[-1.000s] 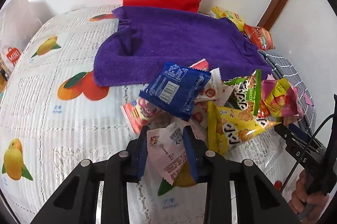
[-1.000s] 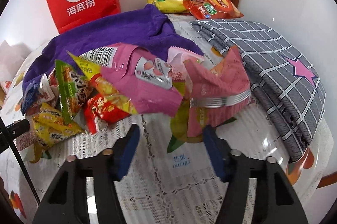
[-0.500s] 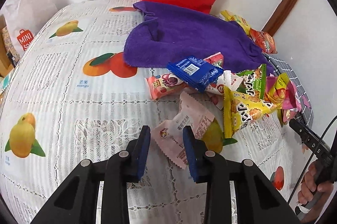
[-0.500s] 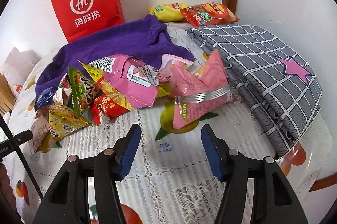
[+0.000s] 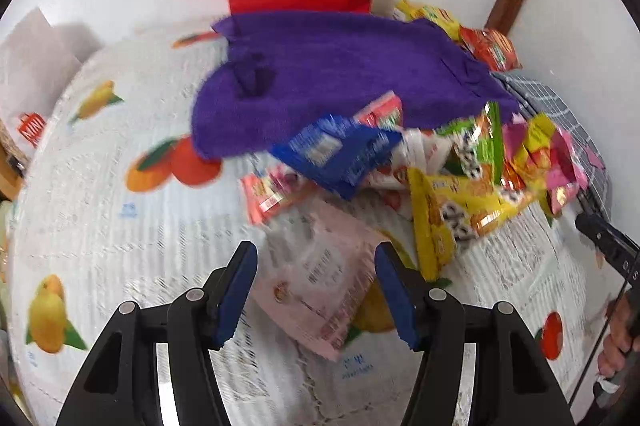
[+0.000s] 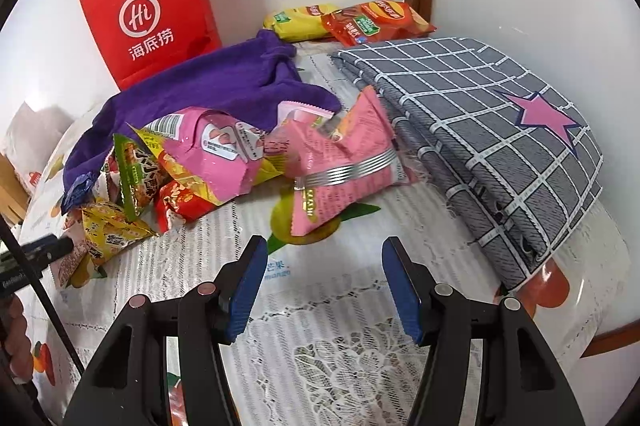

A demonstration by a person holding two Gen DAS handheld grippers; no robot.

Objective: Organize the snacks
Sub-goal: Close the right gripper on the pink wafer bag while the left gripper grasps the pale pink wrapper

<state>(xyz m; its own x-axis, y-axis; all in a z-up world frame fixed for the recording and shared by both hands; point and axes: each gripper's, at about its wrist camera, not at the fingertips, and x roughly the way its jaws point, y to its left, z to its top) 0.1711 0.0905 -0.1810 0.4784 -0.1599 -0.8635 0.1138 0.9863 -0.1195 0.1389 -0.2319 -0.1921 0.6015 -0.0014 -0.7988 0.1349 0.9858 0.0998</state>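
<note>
A heap of snack packets lies on the fruit-print tablecloth: a blue packet, a yellow one, a green one and pink ones. A pale pink packet lies flat on the cloth, apart from the heap. My left gripper is over it, jaws opening, with the packet between the pads but not pressed. In the right wrist view, my right gripper stands open with nothing between its fingers. It is a little short of a pink packet with a silver band.
A red paper bag stands against the wall behind a purple towel. A folded grey checked cloth covers the right side. Two crisp bags lie in the far corner. A white bag stands at the left.
My left gripper, shut on the pale pink packet, drew it back out of the heap, then opened; the packet now lies on the cloth. My right gripper backed away from the pink packets.
</note>
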